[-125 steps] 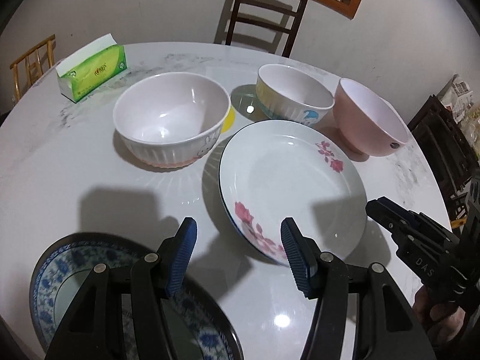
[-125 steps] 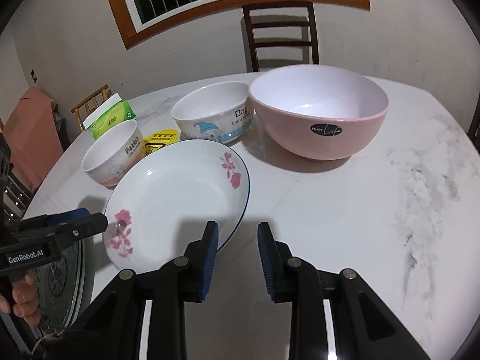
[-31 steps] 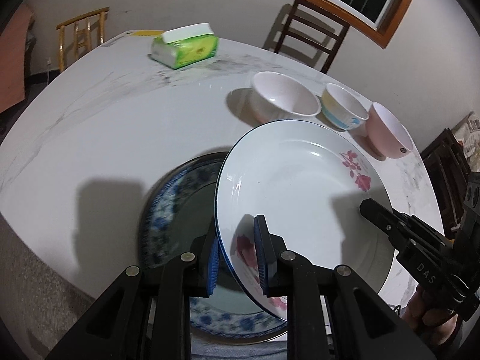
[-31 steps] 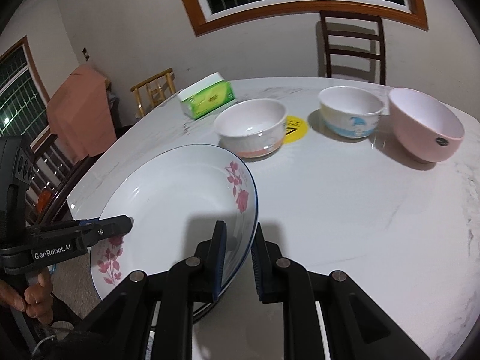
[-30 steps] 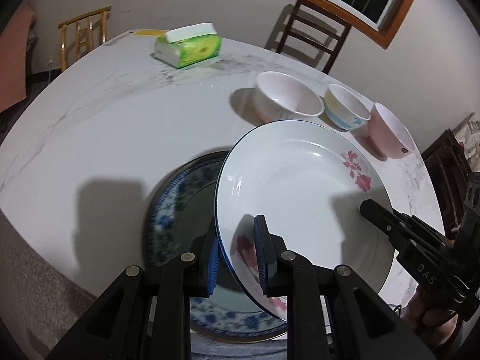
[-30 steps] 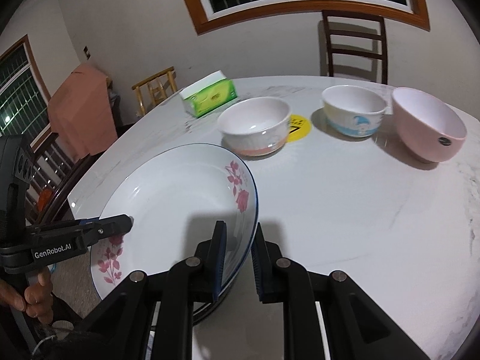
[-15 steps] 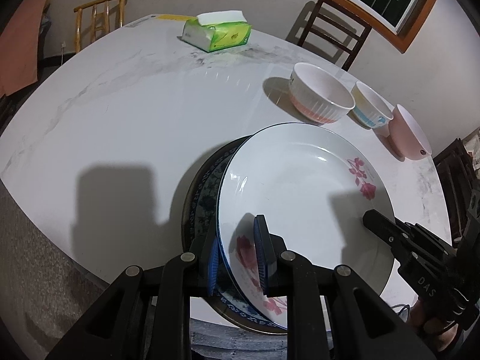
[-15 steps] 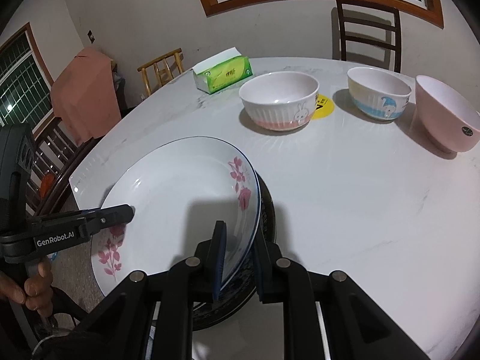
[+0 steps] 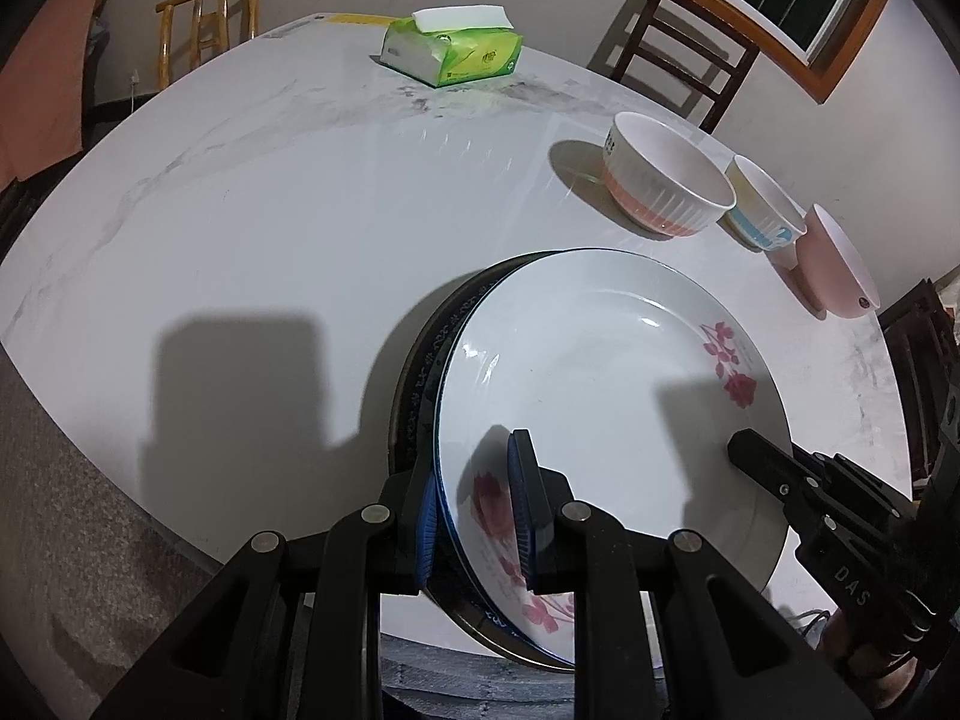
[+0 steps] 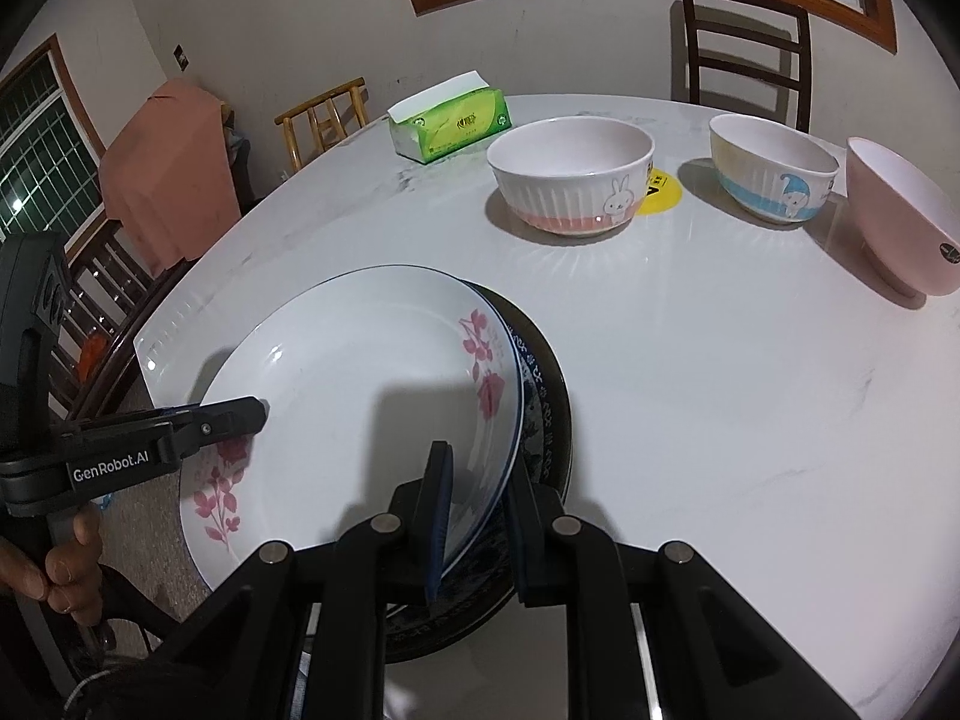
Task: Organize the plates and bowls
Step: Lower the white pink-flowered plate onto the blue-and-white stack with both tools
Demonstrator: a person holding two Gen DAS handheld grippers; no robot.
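Note:
A white plate with red flowers [image 9: 600, 384] [image 10: 360, 384] sits just over a dark blue-patterned plate [image 9: 423, 384] [image 10: 543, 414] at the table's near edge. My left gripper [image 9: 474, 516] is shut on the white plate's near rim. My right gripper [image 10: 477, 516] is shut on its opposite rim. A ribbed white-and-pink rabbit bowl [image 9: 666, 180] [image 10: 570, 180], a yellow-and-blue bowl [image 9: 765, 210] [image 10: 774, 174] and a pink bowl [image 9: 837, 264] [image 10: 900, 222] stand in a row further back.
A green tissue pack [image 9: 453, 54] [image 10: 450, 120] lies at the far side of the white marble table [image 9: 270, 210]. A yellow round sticker [image 10: 660, 192] lies between two bowls. Chairs [image 9: 678, 54] stand around the table.
Both grippers have brought the white plate lower and further over the blue-patterned plate. It covers more of the blue plate now. Both stay shut on its rim.

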